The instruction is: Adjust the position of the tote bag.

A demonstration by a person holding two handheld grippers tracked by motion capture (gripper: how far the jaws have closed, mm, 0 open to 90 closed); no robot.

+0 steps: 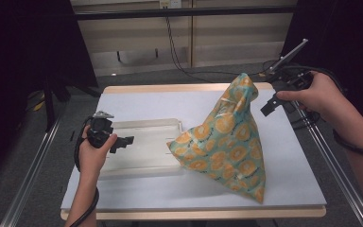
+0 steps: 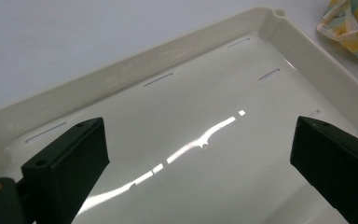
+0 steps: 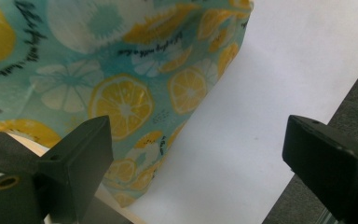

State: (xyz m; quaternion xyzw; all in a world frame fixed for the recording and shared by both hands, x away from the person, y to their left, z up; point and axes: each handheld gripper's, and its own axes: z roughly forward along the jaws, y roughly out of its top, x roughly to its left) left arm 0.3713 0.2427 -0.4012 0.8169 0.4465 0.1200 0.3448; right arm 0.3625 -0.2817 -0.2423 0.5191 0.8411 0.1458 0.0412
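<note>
A person stands at a white table [image 1: 137,97], a two-jaw gripper in each hand. The right gripper [image 1: 270,105], jaws wide and holding nothing, hovers just beside the gathered peak of a lemon-print bag [image 1: 227,137] that stands like a tent. The left gripper [image 1: 123,141], jaws also wide and holding nothing, hangs over a shallow cream tray [image 1: 144,124]; the bag's near corner overlaps the tray's far end. This looks like a reach toward the bag's top. Next, the right jaws likely need to close on that peak.
</note>
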